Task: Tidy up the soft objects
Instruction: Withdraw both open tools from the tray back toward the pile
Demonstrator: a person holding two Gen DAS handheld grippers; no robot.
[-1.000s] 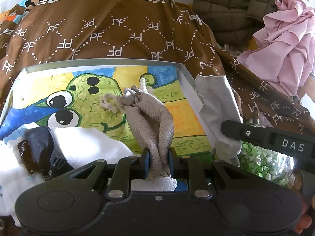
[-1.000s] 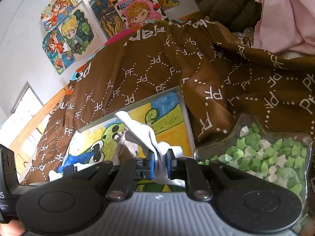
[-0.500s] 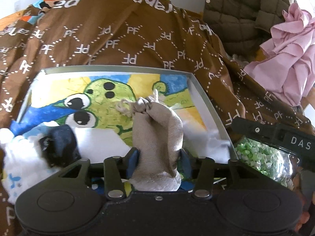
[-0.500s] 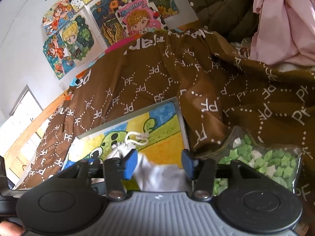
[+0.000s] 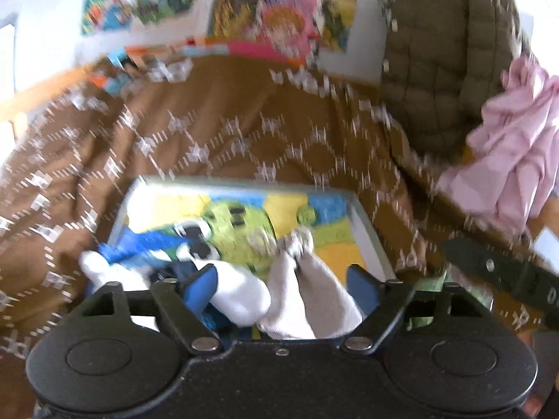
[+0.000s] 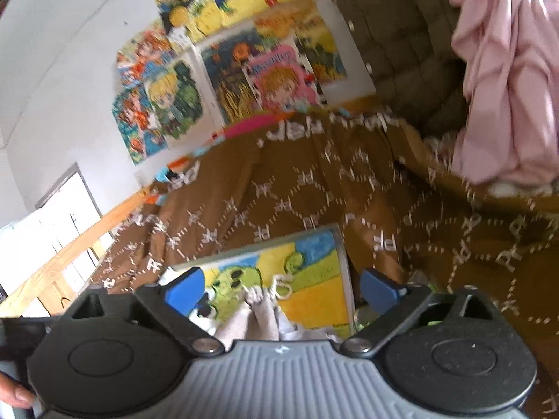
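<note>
Both hand-held grippers opening, empty: left [image 5: 283, 284], right [image 6: 281, 288]; coarse beige drawstring pouch [image 5: 307, 300] loose.

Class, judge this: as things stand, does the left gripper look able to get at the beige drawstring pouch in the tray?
Probably yes: the left gripper, jaws opening, has the beige drawstring pouch lying loose between them, and nothing covers it.

White wall [image 6: 70, 70] hung with colourful cartoon posters [image 6: 272, 70]; wooden rail [image 6: 70, 244] at left; bright daylight from a window [image 6: 66, 206].
</note>
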